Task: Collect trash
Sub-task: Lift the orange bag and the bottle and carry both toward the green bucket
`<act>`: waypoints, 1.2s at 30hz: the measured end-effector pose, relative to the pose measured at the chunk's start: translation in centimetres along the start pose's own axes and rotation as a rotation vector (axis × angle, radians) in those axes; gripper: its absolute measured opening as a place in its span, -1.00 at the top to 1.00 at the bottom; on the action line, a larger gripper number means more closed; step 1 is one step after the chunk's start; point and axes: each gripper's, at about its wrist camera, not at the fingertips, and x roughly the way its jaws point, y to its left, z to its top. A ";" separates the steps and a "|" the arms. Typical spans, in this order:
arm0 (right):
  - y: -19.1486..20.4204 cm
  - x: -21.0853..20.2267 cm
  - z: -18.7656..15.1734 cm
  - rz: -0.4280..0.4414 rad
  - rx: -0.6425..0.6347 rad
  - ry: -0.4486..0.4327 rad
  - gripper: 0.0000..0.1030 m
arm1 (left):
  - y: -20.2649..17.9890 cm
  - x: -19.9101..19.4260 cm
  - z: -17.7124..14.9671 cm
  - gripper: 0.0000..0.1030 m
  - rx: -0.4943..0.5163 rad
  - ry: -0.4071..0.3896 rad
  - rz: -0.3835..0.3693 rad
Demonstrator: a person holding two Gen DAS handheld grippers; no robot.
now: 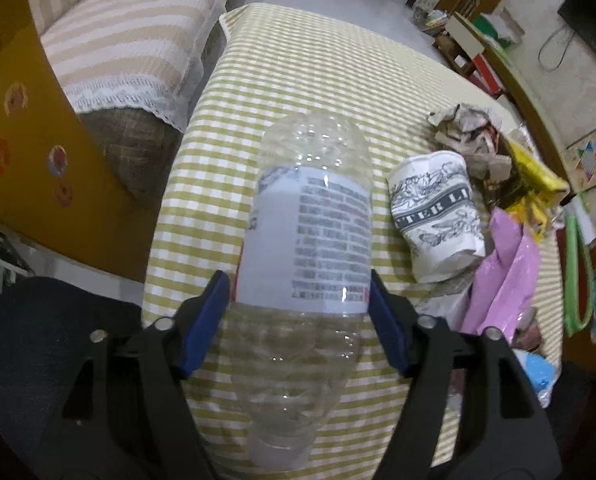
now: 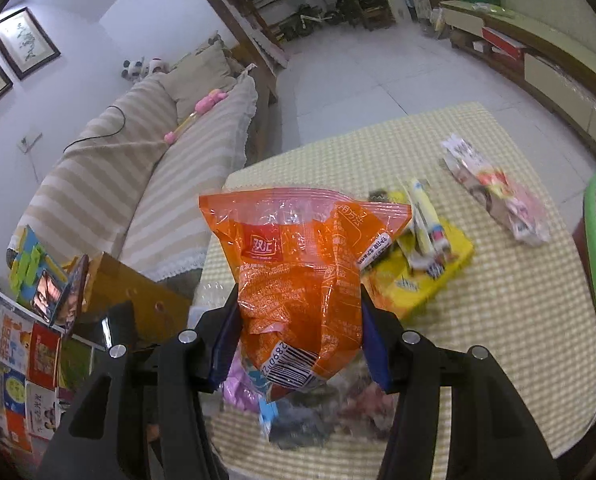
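The left gripper [image 1: 298, 304] clamps a clear plastic bottle [image 1: 310, 240] across its label, base pointing away, lifted over the table's [image 1: 298, 80] near edge, probably for carrying off. The right gripper [image 2: 298, 328] pinches an orange snack bag [image 2: 302, 264] upright above wrappers; a paper cup [image 1: 434, 216] lies farther along the right edge.

The bottle [image 1: 306, 240] lies on the table [image 1: 298, 72]. The cup [image 1: 438, 216] lies just right of it, with the sofa [image 1: 130, 40] off to the left.
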 end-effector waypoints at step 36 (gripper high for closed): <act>-9.3 -8.5 2.5 -0.095 0.127 -0.226 -0.01 | -9.5 -10.1 3.8 -0.09 0.165 -0.247 -0.161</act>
